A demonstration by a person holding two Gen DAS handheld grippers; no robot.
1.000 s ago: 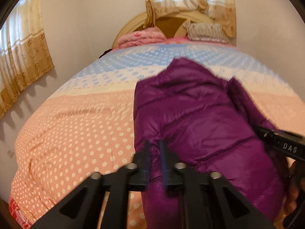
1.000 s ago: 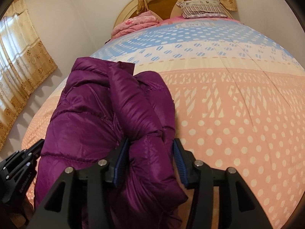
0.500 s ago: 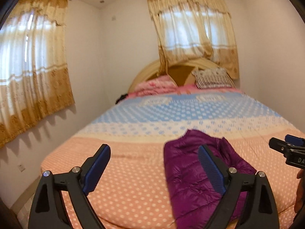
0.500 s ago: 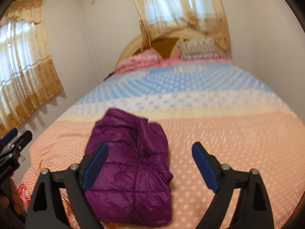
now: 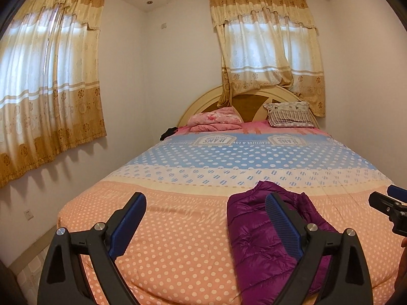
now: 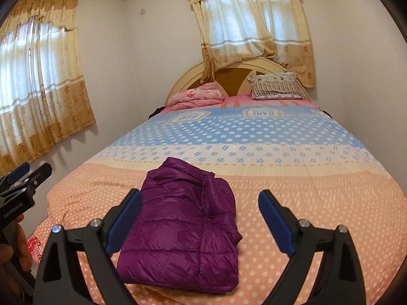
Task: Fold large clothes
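A purple puffer jacket (image 6: 183,223) lies folded in a compact bundle near the foot of the bed; it also shows in the left wrist view (image 5: 262,239). My left gripper (image 5: 205,208) is open and empty, held back above the bed's foot, left of the jacket. My right gripper (image 6: 200,206) is open and empty, held back above the jacket's near right part. Each gripper shows at the edge of the other's view: the right one (image 5: 391,208), the left one (image 6: 23,183).
The bed (image 6: 305,178) has a dotted peach, cream and blue quilt. A pink folded blanket (image 6: 198,96) and a striped pillow (image 6: 274,86) lie at the headboard. Curtained windows (image 5: 48,76) stand on the left wall and behind the bed. Walls flank both sides.
Both grippers let go of the jacket, opened wide and pulled back and up from the bed. The jacket stays folded on the quilt.
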